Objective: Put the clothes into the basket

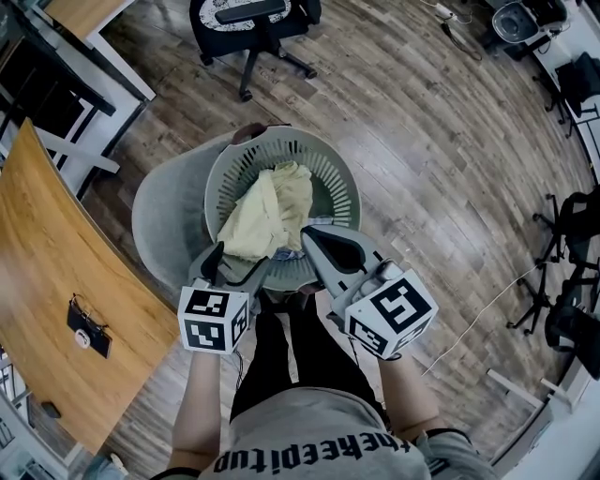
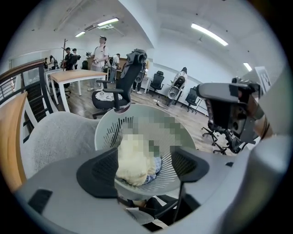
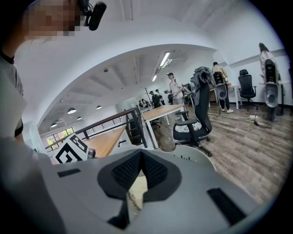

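Observation:
A round grey slatted basket (image 1: 330, 178) rests on a grey upholstered seat (image 1: 164, 220). A pale yellow garment (image 1: 270, 214) lies bunched inside it, over a bit of blue patterned cloth (image 1: 290, 253). My left gripper (image 1: 234, 266) hovers at the basket's near rim, open wide and empty. In the left gripper view the yellow garment (image 2: 133, 160) shows in the basket (image 2: 110, 128) beyond the spread jaws of the left gripper (image 2: 144, 167). My right gripper (image 1: 314, 239) is over the near rim too, shut on nothing; the right gripper (image 3: 139, 160) has its pads (image 3: 153, 171) touching.
A curved wooden desk (image 1: 56, 281) runs along the left with a small dark object (image 1: 87, 328) on it. A black office chair (image 1: 253, 28) stands beyond the basket. More chairs (image 1: 567, 281) and a cable are at the right. People stand far off (image 2: 100, 50).

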The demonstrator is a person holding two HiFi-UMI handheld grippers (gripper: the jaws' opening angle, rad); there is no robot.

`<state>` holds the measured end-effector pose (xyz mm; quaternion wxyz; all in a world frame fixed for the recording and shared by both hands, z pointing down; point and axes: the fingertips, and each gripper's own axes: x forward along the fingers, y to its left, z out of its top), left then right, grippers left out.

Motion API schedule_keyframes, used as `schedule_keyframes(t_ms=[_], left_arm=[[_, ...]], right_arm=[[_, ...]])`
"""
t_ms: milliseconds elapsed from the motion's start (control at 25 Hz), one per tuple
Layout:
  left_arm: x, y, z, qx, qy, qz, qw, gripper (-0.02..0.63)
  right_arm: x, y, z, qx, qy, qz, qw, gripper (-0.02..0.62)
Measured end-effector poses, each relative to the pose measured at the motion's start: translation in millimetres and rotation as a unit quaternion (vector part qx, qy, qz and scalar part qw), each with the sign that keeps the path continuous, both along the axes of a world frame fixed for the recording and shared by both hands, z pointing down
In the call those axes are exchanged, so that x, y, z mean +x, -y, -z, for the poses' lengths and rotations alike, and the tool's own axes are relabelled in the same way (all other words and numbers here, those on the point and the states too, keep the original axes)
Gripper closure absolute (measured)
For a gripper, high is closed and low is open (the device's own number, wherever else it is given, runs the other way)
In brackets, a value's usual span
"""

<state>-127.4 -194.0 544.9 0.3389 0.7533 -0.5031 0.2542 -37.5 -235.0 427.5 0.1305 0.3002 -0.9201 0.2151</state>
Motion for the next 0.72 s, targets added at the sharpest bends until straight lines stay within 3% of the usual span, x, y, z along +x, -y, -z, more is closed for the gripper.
schedule_keyframes(t_ms=[200, 240, 320, 400, 720], left_arm=[[7, 2, 24, 0.038, -0.031, -0.011, 0.9987, 0.247], [7, 2, 30, 0.048, -0.035, -0.010, 0.9982, 0.275], [5, 2, 41, 0.069, -0.026, -0.007, 0.9973, 0.478], [3, 2, 49, 0.088, -0.015, -0.013, 0.9960, 0.540], [10, -2, 87, 0.138, -0.041, -0.033, 0.9890, 0.591]], right_arm=[[-7, -7, 6, 0.009, 0.001, 0.002, 1.000, 0.588], [-8, -8, 8, 0.010, 0.001, 0.003, 1.000, 0.586], [-9, -10, 11, 0.013, 0.001, 0.001, 1.000, 0.587], [-10, -13, 14, 0.016, 0.001, 0.000, 1.000, 0.588], [-13, -27, 29, 0.032, 0.000, -0.008, 0.999, 0.588]])
